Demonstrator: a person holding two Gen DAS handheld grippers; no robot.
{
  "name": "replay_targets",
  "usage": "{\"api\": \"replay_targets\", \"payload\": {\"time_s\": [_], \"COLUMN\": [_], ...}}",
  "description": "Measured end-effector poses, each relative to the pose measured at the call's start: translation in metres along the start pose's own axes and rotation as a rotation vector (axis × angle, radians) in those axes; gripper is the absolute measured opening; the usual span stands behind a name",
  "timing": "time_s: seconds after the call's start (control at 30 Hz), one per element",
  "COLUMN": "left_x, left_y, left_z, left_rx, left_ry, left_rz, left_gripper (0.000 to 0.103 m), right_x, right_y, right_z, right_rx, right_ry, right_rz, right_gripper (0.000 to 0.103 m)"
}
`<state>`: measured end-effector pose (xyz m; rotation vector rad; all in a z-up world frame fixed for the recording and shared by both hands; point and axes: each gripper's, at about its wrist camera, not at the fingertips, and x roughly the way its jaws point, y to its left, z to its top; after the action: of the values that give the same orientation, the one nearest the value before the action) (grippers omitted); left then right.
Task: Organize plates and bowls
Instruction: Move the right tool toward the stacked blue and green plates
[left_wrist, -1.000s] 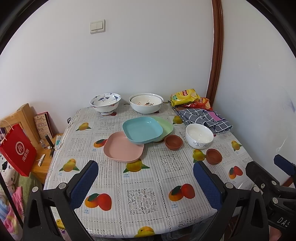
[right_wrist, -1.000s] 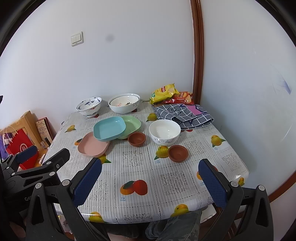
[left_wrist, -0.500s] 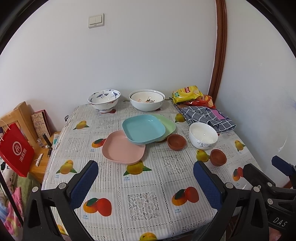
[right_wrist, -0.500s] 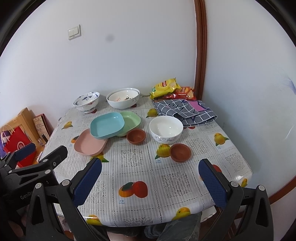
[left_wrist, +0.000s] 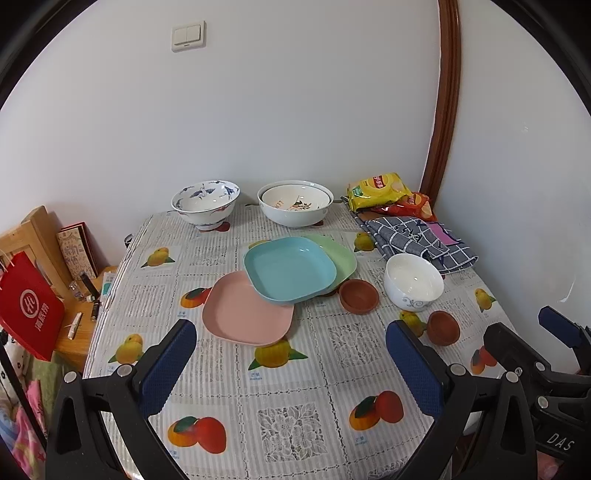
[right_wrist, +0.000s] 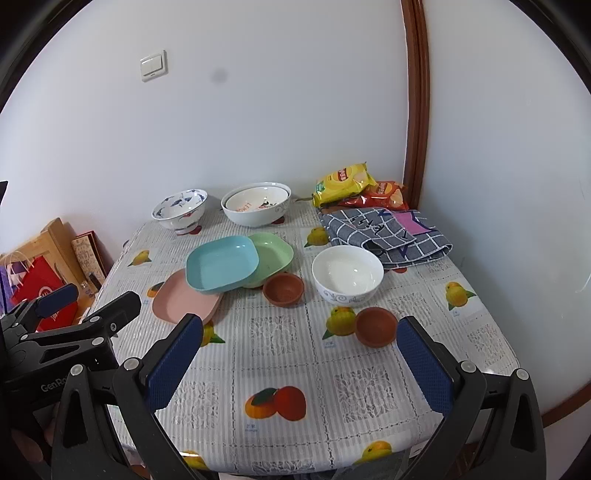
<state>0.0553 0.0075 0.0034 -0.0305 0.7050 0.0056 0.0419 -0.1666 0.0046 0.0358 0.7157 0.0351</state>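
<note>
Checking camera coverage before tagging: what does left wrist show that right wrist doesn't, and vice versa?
Only the left wrist view: the right gripper at its right edge, and a pen and small items on the wooden side stand.

Only the right wrist view: the left gripper at its left edge, the table's near right corner, and a dark smudge on the wall.

Both: each camera's own open gripper, the blue plate overlapping the pink plate and green plate, the white bowl, two brown dishes, two back bowls, snack bags, checked cloth.

The tablecloth (left_wrist: 295, 373) is white-grey lace print with orange and yellow fruit. Plates are pink (left_wrist: 245, 317), blue (left_wrist: 290, 267) and green (left_wrist: 341, 254); two small bowls (right_wrist: 283, 289) are terracotta brown. The cloth (right_wrist: 384, 236) is grey with white checks.
</note>
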Motion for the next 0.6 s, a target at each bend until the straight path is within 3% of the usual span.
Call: {"api": "replay_targets", "payload": {"time_s": [0.6], "left_x": [0.049], "left_y": [0.013], "left_z": [0.034], "left_rx": [-0.007], "left_ry": [0.029], "left_rz": [0.029], "left_gripper": [0.103], "right_x": [0.052], "right_y": [0.005], "right_z": [0.03], "right_rx": [0.0], "right_ry": [0.009], "right_rz": [0.015], "right_gripper": [0.103]}}
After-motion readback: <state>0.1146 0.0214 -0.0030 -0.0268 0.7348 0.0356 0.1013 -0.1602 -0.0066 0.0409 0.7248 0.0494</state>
